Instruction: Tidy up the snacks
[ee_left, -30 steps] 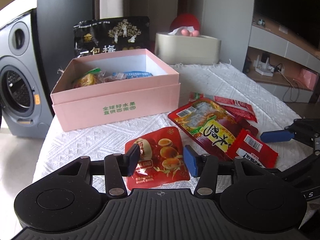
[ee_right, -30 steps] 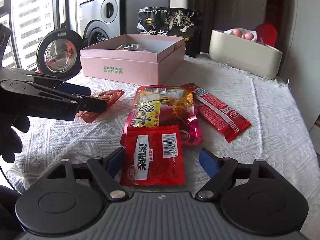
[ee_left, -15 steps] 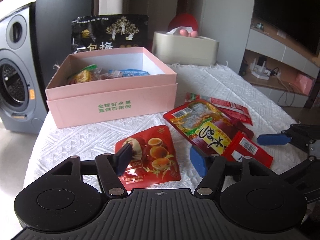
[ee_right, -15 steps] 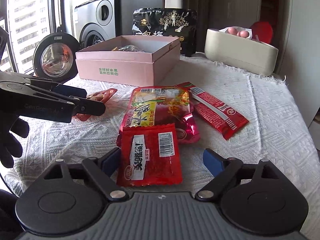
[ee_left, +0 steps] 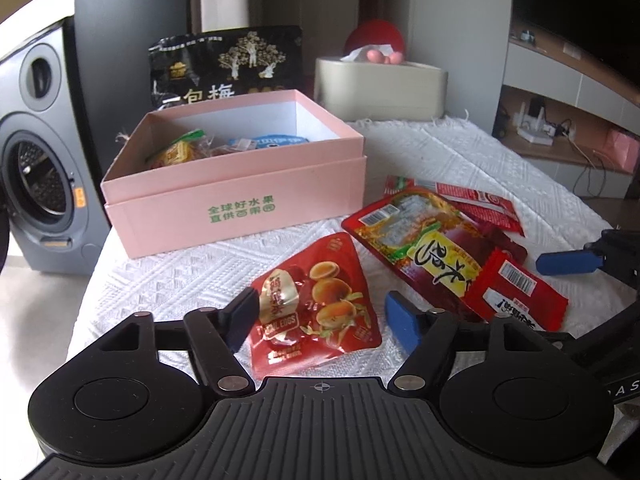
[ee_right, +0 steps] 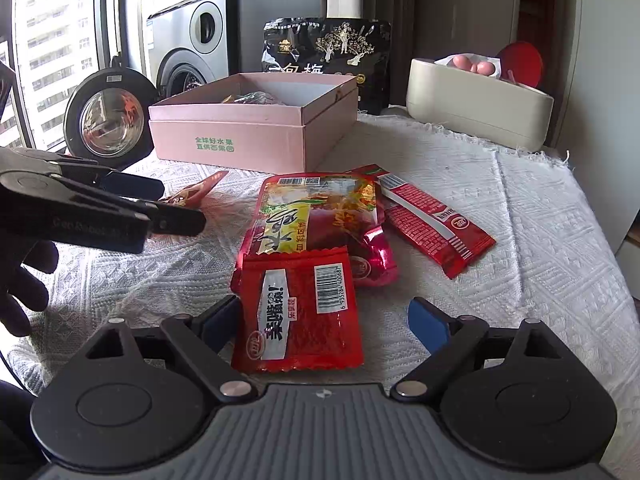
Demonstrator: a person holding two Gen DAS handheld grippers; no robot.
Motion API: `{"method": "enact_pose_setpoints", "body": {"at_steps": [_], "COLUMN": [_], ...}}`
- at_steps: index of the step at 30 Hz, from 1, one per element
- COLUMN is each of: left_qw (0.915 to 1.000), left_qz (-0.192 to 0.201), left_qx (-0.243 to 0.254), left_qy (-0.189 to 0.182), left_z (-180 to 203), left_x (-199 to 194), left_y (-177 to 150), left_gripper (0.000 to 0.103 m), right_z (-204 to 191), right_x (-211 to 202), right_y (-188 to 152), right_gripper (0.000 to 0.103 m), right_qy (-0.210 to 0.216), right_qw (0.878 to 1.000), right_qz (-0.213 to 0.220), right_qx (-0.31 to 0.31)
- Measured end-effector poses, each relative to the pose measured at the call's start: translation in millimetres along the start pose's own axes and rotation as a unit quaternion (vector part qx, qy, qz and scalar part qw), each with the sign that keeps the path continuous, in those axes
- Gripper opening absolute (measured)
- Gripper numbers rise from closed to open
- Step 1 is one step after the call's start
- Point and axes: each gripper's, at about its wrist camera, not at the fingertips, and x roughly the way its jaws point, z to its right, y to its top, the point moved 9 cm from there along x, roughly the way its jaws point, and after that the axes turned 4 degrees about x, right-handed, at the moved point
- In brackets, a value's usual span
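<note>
Snacks lie on the white cloth [ee_left: 460, 152] before the pink box [ee_left: 240, 200]. Egg pack [ee_left: 316, 300] sits between the wide-open left gripper [ee_left: 322, 316] fingers, untouched; red sachet [ee_right: 298, 312] sits between the wide-open right gripper [ee_right: 324, 320] fingers, ungripped.

Daylit room with a white woven tablecloth [ee_left: 460, 160] over the table, a grey washing machine [ee_left: 36, 152] to one side, tower blocks beyond a window [ee_right: 52, 40], and a wall shelf [ee_left: 568, 120] strung with cables.
</note>
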Motion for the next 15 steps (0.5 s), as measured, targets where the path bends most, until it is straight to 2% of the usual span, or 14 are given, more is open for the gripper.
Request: {"method": "enact_pose_setpoints", "body": {"at_steps": [3, 11, 15], "left_qw": [0.9999, 0.9971, 0.9981], "left_qz": [0.000, -0.005, -0.010], "left_qx": [-0.006, -0.074, -0.060], "left_qy": [-0.009, -0.018, -0.011], "left_z": [2, -21, -18], "left_x": [1, 6, 8], "left_y": [0, -6, -5], "left_gripper": [0.086, 0.083, 0.083], "right_z": [0, 0, 1], "right_x": [0, 0, -1], "right_y": [0, 0, 0], "right_gripper": [0.091, 0.091, 0.093], "right_qy": [0.000, 0.001, 0.005], "right_qw": [1.000, 1.000, 1.000], "right_qz": [0.000, 0.000, -0.003], "right_qx": [0.000, 0.001, 0.005]}}
